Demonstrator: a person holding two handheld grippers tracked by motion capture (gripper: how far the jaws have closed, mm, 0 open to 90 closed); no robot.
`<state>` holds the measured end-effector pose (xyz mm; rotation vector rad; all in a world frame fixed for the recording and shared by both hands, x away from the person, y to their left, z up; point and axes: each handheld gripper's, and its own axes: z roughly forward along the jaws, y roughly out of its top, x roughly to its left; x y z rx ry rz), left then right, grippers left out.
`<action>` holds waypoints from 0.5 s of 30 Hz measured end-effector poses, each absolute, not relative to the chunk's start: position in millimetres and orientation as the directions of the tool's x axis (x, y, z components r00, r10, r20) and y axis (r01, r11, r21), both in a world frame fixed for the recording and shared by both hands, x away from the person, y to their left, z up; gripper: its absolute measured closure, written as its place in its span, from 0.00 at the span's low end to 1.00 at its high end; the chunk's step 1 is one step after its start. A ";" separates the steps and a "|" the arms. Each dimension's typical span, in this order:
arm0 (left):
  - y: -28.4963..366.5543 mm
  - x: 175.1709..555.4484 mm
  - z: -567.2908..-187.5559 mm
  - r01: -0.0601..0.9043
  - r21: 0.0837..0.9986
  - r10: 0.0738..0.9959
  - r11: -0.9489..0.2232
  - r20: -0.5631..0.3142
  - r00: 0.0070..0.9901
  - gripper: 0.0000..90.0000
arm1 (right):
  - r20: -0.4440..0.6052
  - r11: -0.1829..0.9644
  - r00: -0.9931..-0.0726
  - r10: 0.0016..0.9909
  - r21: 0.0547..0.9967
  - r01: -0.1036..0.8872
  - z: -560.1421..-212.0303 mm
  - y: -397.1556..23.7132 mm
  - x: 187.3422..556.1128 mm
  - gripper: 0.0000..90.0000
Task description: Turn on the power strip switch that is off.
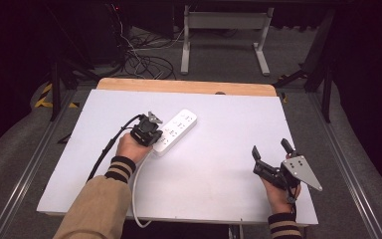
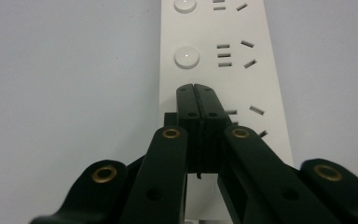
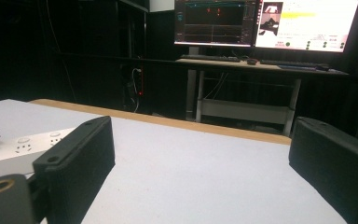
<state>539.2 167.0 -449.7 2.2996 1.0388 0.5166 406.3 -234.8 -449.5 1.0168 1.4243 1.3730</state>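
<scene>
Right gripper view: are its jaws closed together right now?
No, the right gripper has its two black jaws standing wide apart, with bare white table showing between them and nothing held.

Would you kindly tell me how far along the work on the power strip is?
Done: left gripper is shut, its tips over the white power strip, beside a round button. In hand: possibly pressing a switch; contact is unclear. Left: right gripper waits open, apart.
</scene>
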 end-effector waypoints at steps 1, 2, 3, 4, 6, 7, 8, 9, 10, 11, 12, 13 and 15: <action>167.7 539.9 -449.3 0.561 0.626 0.771 -0.542 0.107 0.627 1.00 | -0.055 0.051 -0.272 0.961 0.998 -0.019 -449.5 -234.8 406.3 0.08; 167.9 540.5 -449.2 0.564 0.626 0.772 -0.538 0.098 0.628 1.00 | -0.055 0.051 -0.273 0.960 0.998 -0.020 -449.4 -234.7 406.2 0.08; 167.9 540.6 -449.2 0.564 0.626 0.772 -0.539 0.099 0.628 1.00 | -0.054 0.051 -0.273 0.961 0.999 -0.020 -449.3 -234.6 406.2 0.08; 167.8 540.4 -449.3 0.564 0.626 0.772 -0.539 0.099 0.628 1.00 | -0.054 0.050 -0.273 0.961 0.999 -0.020 -449.3 -234.6 406.3 0.08; 166.6 539.6 -449.8 0.560 0.625 0.772 -0.544 0.112 0.626 1.00 | -0.057 0.052 -0.274 0.960 0.998 -0.022 -449.1 -234.7 406.6 0.08; 166.6 539.6 -449.8 0.560 0.625 0.772 -0.544 0.112 0.626 1.00 | -0.057 0.052 -0.274 0.960 0.998 -0.022 -449.1 -234.7 406.6 0.08; 166.6 540.1 -449.5 0.563 0.622 0.772 -0.544 0.108 0.626 1.00 | -0.054 0.049 -0.271 0.961 0.998 -0.024 -448.8 -234.8 406.3 0.08; 167.1 540.6 -449.3 0.568 0.623 0.774 -0.538 0.100 0.625 1.00 | -0.053 0.049 -0.270 0.961 0.999 -0.024 -448.7 -235.0 406.3 0.08; 167.6 540.6 -450.0 0.569 0.624 0.775 -0.536 0.096 0.625 1.00 | -0.055 0.050 -0.270 0.961 0.998 -0.024 -448.6 -235.2 406.1 0.08; 167.6 540.6 -450.0 0.569 0.624 0.775 -0.536 0.096 0.625 1.00 | -0.055 0.050 -0.270 0.961 0.998 -0.024 -448.6 -235.2 406.1 0.08; 167.3 539.9 -450.3 0.570 0.625 0.778 -0.533 0.098 0.620 1.00 | -0.055 0.050 -0.267 0.962 0.998 -0.024 -448.4 -235.1 405.8 0.08; 165.8 539.0 -450.9 0.566 0.625 0.779 -0.537 0.111 0.617 1.00 | -0.057 0.051 -0.267 0.962 0.998 -0.027 -448.0 -235.1 405.6 0.08; 162.5 537.0 -451.4 0.559 0.625 0.779 -0.546 0.133 0.612 1.00 | -0.056 0.050 -0.266 0.962 0.998 -0.029 -448.0 -234.6 405.3 0.08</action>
